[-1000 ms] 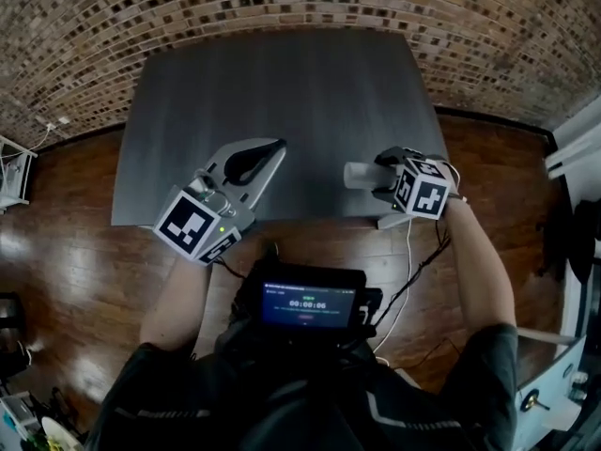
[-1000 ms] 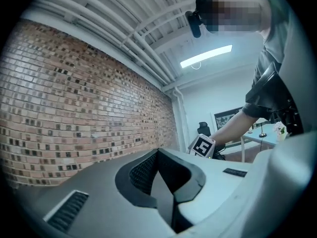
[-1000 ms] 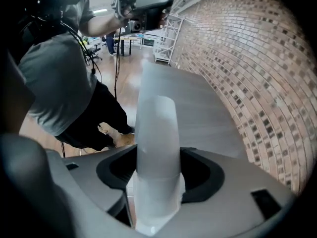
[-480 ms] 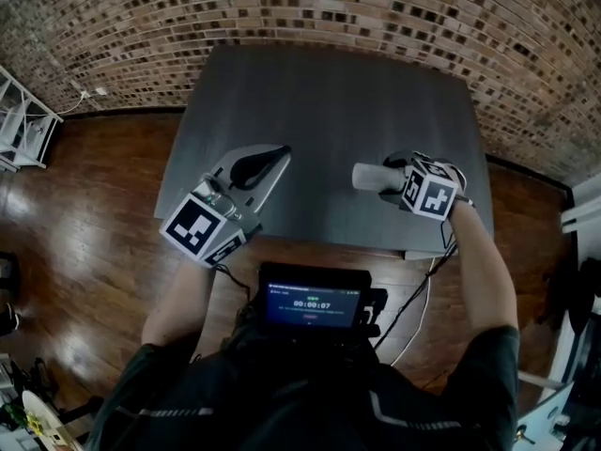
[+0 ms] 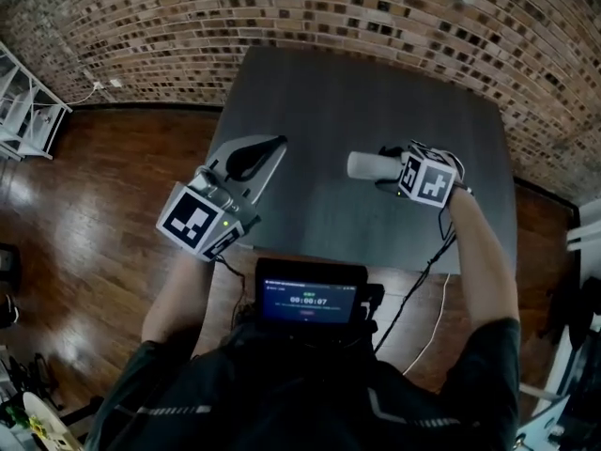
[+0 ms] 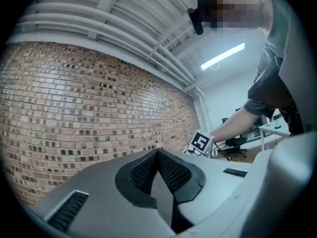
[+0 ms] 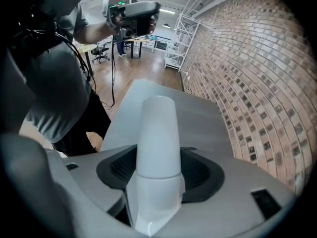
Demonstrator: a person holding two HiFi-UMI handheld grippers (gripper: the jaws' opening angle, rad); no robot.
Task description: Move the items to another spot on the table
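A white cup (image 5: 362, 165) lies sideways in my right gripper (image 5: 385, 169), which is shut on it above the dark grey table (image 5: 357, 83). In the right gripper view the cup (image 7: 157, 128) sticks out between the black pads (image 7: 198, 175) of the right gripper (image 7: 158, 170), over the tabletop. My left gripper (image 5: 274, 146) hovers near the table's front left corner. In the left gripper view its jaws (image 6: 158, 152) meet at the tips with nothing between them, and they point toward the brick wall.
A brick wall (image 5: 310, 7) runs behind the table. Wooden floor (image 5: 103, 195) surrounds it. A white shelf rack (image 5: 23, 111) stands at the left. A small screen (image 5: 310, 301) sits at the person's chest. The tabletop (image 7: 198, 118) bears nothing else.
Both grippers have moved left across the table. The right one, with the cup, went from the front right corner to the middle. The left one now hangs by the left edge.
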